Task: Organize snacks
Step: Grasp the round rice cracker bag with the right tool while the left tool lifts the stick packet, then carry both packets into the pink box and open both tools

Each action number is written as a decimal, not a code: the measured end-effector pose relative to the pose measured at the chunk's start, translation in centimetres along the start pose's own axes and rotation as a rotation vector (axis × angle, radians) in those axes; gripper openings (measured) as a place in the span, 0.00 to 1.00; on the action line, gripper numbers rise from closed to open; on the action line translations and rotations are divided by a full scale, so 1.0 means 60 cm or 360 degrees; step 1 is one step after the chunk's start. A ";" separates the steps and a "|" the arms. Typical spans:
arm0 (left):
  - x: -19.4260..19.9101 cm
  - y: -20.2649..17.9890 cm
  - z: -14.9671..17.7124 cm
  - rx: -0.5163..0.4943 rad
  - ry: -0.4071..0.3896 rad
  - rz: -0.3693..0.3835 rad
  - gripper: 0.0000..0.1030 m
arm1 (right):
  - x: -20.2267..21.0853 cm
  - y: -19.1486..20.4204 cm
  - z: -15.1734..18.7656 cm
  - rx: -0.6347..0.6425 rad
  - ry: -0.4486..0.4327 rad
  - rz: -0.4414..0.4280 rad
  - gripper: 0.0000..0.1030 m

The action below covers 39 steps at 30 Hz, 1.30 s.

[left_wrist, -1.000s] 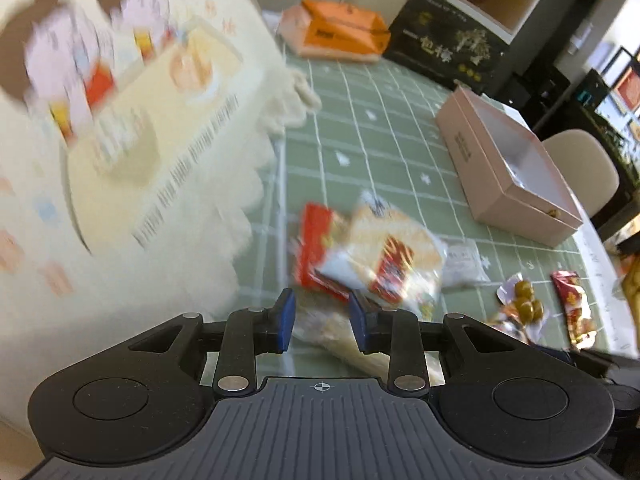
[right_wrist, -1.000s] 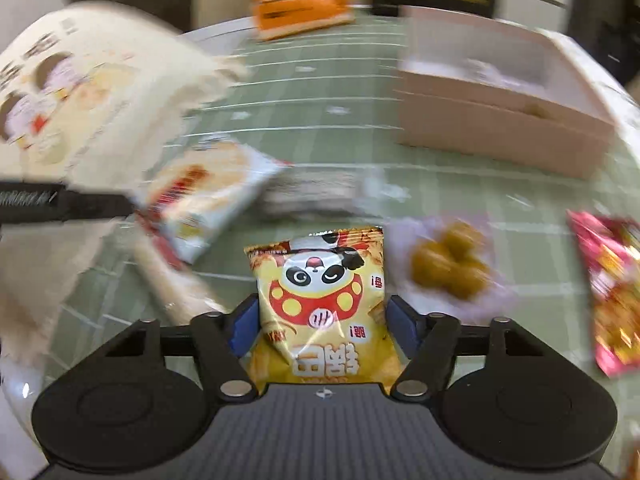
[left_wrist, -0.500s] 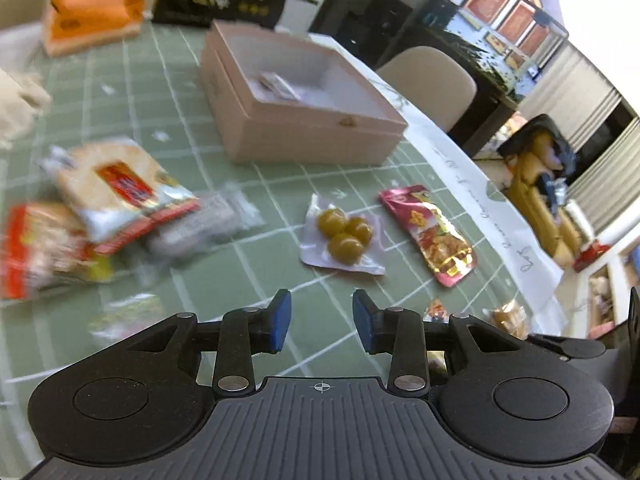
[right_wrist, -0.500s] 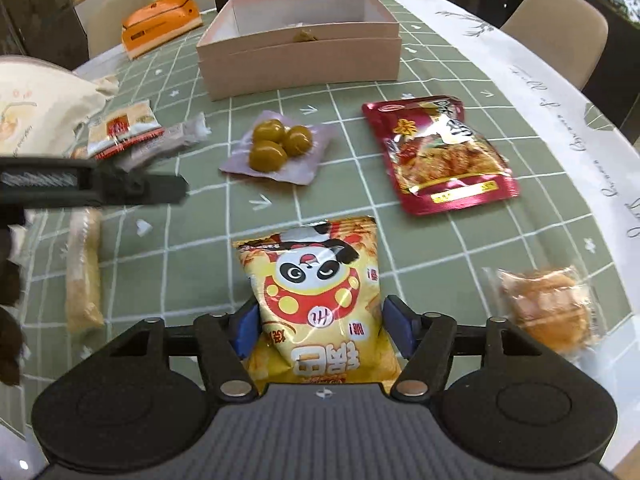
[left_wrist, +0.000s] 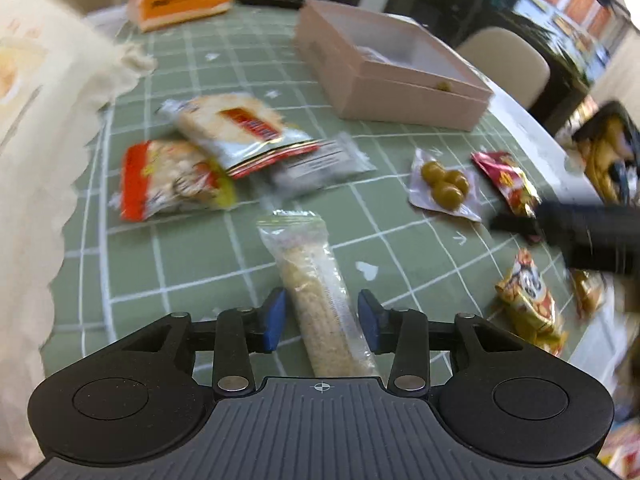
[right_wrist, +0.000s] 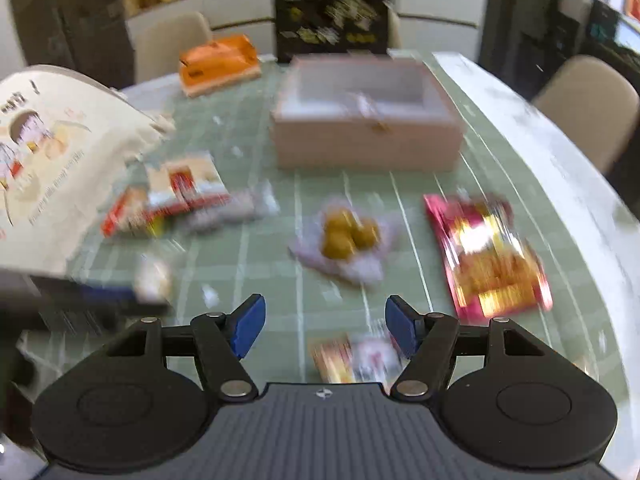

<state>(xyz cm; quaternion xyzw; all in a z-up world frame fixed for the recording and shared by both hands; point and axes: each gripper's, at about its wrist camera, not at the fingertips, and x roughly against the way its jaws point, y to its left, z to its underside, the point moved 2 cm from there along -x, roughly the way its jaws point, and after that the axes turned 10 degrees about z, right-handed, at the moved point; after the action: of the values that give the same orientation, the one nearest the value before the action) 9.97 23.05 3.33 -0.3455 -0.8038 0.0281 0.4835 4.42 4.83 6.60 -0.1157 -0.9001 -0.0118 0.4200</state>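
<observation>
The left gripper (left_wrist: 320,318) had swung back and was closing around a long rice bar (left_wrist: 320,296), not touching it yet. The right gripper (right_wrist: 324,330) had lifted, opening wider; the panda snack bag (right_wrist: 352,360) now lay loose on the table (right_wrist: 280,288).

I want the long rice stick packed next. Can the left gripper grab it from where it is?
Probably yes. The long rice stick lies flat on the table, already between the closing left gripper fingers, which don't press it yet. Nothing lies over it.
</observation>
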 end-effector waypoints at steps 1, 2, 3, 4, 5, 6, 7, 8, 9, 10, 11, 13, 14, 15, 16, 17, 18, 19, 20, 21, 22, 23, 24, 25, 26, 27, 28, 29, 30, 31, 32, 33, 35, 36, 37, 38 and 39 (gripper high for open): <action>0.000 -0.005 0.003 -0.0003 0.0014 0.0043 0.34 | -0.002 0.009 -0.019 0.0032 -0.0010 -0.0035 0.73; 0.001 -0.007 0.007 0.0005 0.0027 0.0098 0.33 | -0.011 0.024 -0.046 0.0090 -0.0004 -0.0097 0.77; 0.001 -0.010 0.013 0.0016 0.0045 0.0158 0.33 | -0.020 0.040 -0.067 0.0143 0.0012 -0.0151 0.77; 0.001 -0.018 0.020 0.0011 0.0061 0.0180 0.33 | -0.032 0.058 -0.089 0.0195 0.0025 -0.0202 0.77; 0.003 -0.023 0.026 -0.0018 0.0068 0.0177 0.33 | -0.044 0.080 -0.111 0.0249 0.0035 -0.0253 0.77; 0.007 -0.028 0.032 -0.0055 0.0072 0.0152 0.33 | -0.060 0.106 -0.132 0.0309 0.0047 -0.0314 0.77; 0.011 -0.029 0.036 -0.0074 0.0074 0.0127 0.33 | -0.076 0.131 -0.150 0.0358 0.0061 -0.0364 0.77; 0.014 -0.027 0.039 -0.0072 0.0074 0.0112 0.33 | -0.093 0.158 -0.166 0.0398 0.0078 -0.0393 0.77; 0.018 -0.024 0.041 -0.0058 0.0072 0.0110 0.33 | -0.115 0.184 -0.181 0.0433 0.0100 -0.0405 0.77; 0.022 -0.018 0.043 -0.0037 0.0069 0.0121 0.33 | -0.137 0.209 -0.193 0.0460 0.0130 -0.0406 0.77; 0.025 -0.013 0.045 -0.0011 0.0065 0.0136 0.34 | -0.158 0.227 -0.199 0.0478 0.0164 -0.0394 0.77; 0.031 -0.003 0.048 0.0032 0.0066 0.0173 0.33 | -0.203 0.251 -0.208 0.0511 0.0256 -0.0330 0.77; 0.032 -0.001 0.048 0.0036 0.0070 0.0187 0.33 | -0.218 0.257 -0.207 0.0520 0.0307 -0.0322 0.71; 0.032 -0.001 0.049 0.0029 0.0072 0.0192 0.33 | -0.225 0.258 -0.202 0.0522 0.0345 -0.0305 0.69; 0.032 -0.002 0.049 0.0016 0.0075 0.0196 0.33 | -0.220 0.254 -0.196 0.0529 0.0343 -0.0301 0.69; 0.030 -0.004 0.047 -0.0003 0.0082 0.0196 0.33 | -0.209 0.245 -0.188 0.0532 0.0335 -0.0305 0.69; 0.028 -0.008 0.045 -0.0026 0.0091 0.0193 0.33 | -0.197 0.229 -0.180 0.0525 0.0331 -0.0301 0.69; 0.025 -0.012 0.042 -0.0046 0.0103 0.0192 0.33 | -0.182 0.208 -0.172 0.0507 0.0322 -0.0286 0.69; 0.019 -0.017 0.037 -0.0057 0.0120 0.0201 0.33 | -0.161 0.177 -0.159 0.0474 0.0307 -0.0266 0.69; 0.013 -0.021 0.031 -0.0042 0.0134 0.0225 0.33 | -0.145 0.147 -0.151 0.0439 0.0295 -0.0250 0.69; 0.007 -0.024 0.027 -0.0024 0.0144 0.0250 0.33 | -0.124 0.119 -0.140 0.0396 0.0279 -0.0221 0.69; 0.000 -0.029 0.020 -0.0030 0.0161 0.0281 0.33 | -0.103 0.091 -0.127 0.0353 0.0260 -0.0181 0.69; -0.006 -0.037 0.015 -0.0057 0.0178 0.0295 0.33 | -0.082 0.062 -0.115 0.0309 0.0240 -0.0138 0.69; -0.011 -0.046 0.012 -0.0090 0.0195 0.0301 0.32 | -0.062 0.035 -0.100 0.0262 0.0221 -0.0090 0.69; -0.017 -0.055 0.009 -0.0123 0.0210 0.0310 0.32 | -0.045 0.008 -0.086 0.0213 0.0208 -0.0044 0.69; -0.020 -0.064 0.009 -0.0156 0.0215 0.0333 0.32 | -0.028 -0.018 -0.070 0.0158 0.0196 0.0004 0.69; -0.020 -0.070 0.008 -0.0183 0.0211 0.0353 0.32 | -0.014 -0.039 -0.055 0.0113 0.0182 0.0051 0.69; -0.018 -0.080 0.006 -0.0215 0.0190 0.0370 0.32 | 0.002 -0.060 -0.037 0.0070 0.0164 0.0106 0.69; -0.012 -0.087 0.001 -0.0237 0.0161 0.0379 0.32 | 0.016 -0.077 -0.022 0.0035 0.0147 0.0150 0.69; -0.002 -0.094 -0.009 -0.0254 0.0118 0.0383 0.32 | 0.026 -0.094 -0.009 0.0001 0.0130 0.0184 0.69; 0.010 -0.100 -0.022 -0.0262 0.0071 0.0385 0.32 | 0.039 -0.109 0.001 -0.0035 0.0114 0.0211 0.69; 0.026 -0.108 -0.043 -0.0262 0.0014 0.0391 0.32 | 0.048 -0.124 0.008 -0.0073 0.0100 0.0228 0.69; 0.066 -0.127 -0.097 -0.0269 -0.0117 0.0442 0.32 | 0.066 -0.150 0.016 -0.0158 0.0071 0.0243 0.69; 0.087 -0.141 -0.131 -0.0293 -0.0195 0.0464 0.32 | 0.076 -0.163 0.016 -0.0197 0.0047 0.0243 0.69; 0.107 -0.156 -0.170 -0.0327 -0.0272 0.0473 0.32 | 0.085 -0.176 0.012 -0.0227 0.0015 0.0241 0.69; 0.121 -0.169 -0.205 -0.0358 -0.0330 0.0472 0.32 | 0.091 -0.185 0.007 -0.0244 -0.0015 0.0239 0.69; 0.129 -0.181 -0.241 -0.0371 -0.0383 0.0470 0.32 | 0.097 -0.194 -0.003 -0.0251 -0.0050 0.0232 0.69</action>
<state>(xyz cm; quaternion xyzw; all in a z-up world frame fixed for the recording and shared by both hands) 13.51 15.14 20.97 -0.5071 -0.7942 0.0464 0.3316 -1.60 -5.37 11.98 -0.2137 -0.8920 -0.0504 0.3950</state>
